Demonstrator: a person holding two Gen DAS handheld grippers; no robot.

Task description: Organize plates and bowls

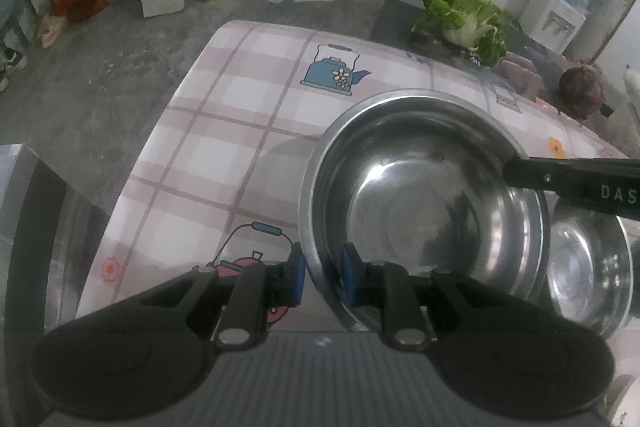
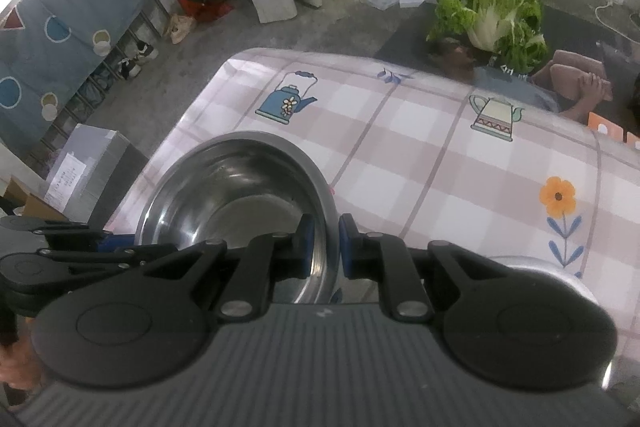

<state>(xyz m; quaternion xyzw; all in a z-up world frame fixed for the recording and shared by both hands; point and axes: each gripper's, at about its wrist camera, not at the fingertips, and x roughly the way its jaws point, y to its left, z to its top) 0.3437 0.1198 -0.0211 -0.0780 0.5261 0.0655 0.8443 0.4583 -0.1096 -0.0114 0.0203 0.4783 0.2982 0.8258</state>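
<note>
Bowl position: large steel bowl (image 1: 424, 203) is at the near-left part of the surface (image 1: 248, 107), which carries a checked cloth with teapot pictures; whether it rests on the cloth or hangs a little above it I cannot tell.
Left gripper: left gripper (image 1: 322, 277) is almost closed, with the near rim of the bowl between its blue pads (image 1: 298, 277), one pad outside the wall and one inside.
Right gripper: right gripper (image 2: 326, 247) is narrowed in the same way on the opposite side of the rim, seen clearly from the right wrist camera; the pads look to be touching the metal.
Second bowl: smaller steel bowl (image 1: 580, 267) stands just beside the large one, to its right in the left wrist view, partly under the arm of the right gripper.
Handling: bowl is stiff, thin and probably light, but polished steel is slippery, so a grip on one point could let it turn or slide.
Where to hold: rolled rim is the best place, taken on two opposite sides as now, and kept level.
Step in hand, as I judge: carrying or placing the large bowl, perhaps to nest it with the smaller one.
Risk: bowl can tilt if one side loosens.
</note>
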